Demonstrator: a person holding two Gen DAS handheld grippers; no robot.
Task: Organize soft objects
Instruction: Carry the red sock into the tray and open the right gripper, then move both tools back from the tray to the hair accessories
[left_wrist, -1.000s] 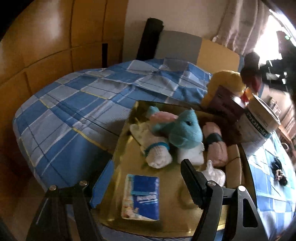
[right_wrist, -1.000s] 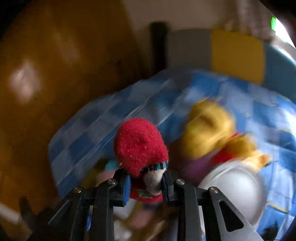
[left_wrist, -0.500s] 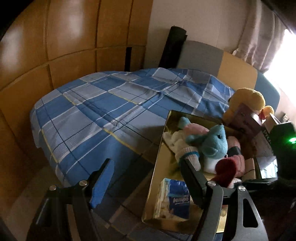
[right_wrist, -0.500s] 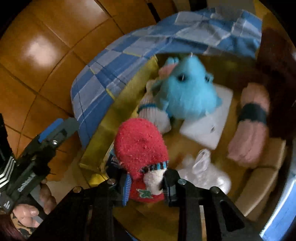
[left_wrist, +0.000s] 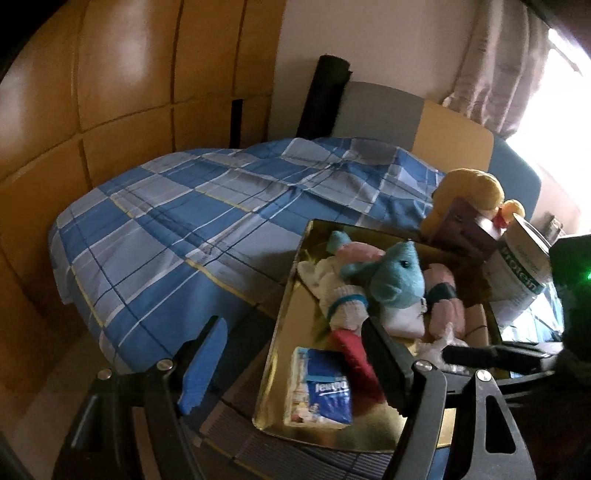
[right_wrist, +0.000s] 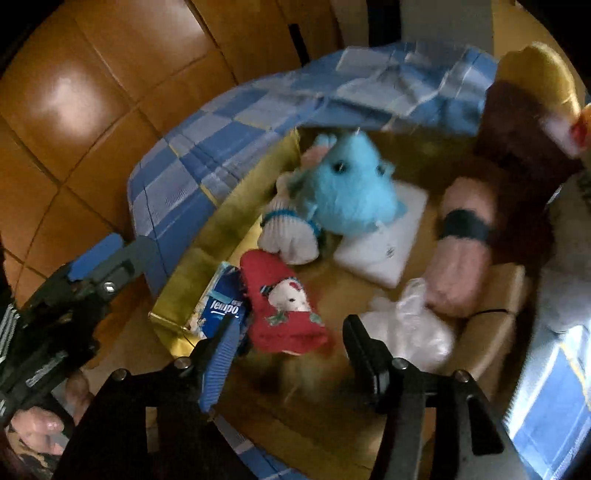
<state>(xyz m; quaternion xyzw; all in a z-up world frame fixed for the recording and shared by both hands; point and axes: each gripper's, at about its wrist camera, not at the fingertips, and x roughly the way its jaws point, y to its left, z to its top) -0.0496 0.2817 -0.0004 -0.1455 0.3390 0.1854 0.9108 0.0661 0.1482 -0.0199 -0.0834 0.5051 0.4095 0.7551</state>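
A red Christmas sock (right_wrist: 284, 310) lies in the gold box (right_wrist: 221, 236), next to a blue tissue pack (right_wrist: 221, 306). My right gripper (right_wrist: 291, 354) hovers just over the sock's near end. Its jaws are opening and the pads stand clear of the sock. Farther in the box are a blue plush (right_wrist: 351, 192), a white sock (right_wrist: 288, 232) and a pink rolled sock (right_wrist: 461, 251). My left gripper (left_wrist: 295, 365) is open and empty at the box's near left corner, with the red sock (left_wrist: 354, 354) just beyond its right finger.
A flat white pad (right_wrist: 388, 251) and a clear plastic bag (right_wrist: 406, 325) also lie in the box. A yellow plush (left_wrist: 469, 188), a brown box (left_wrist: 465, 225) and a protein tub (left_wrist: 517, 273) crowd its far right. A blue checked bedspread (left_wrist: 184, 229) lies to the left.
My right gripper came down into the box with the red sock and let it go, its jaws spreading. The left gripper's view shifted so the box sits farther right.
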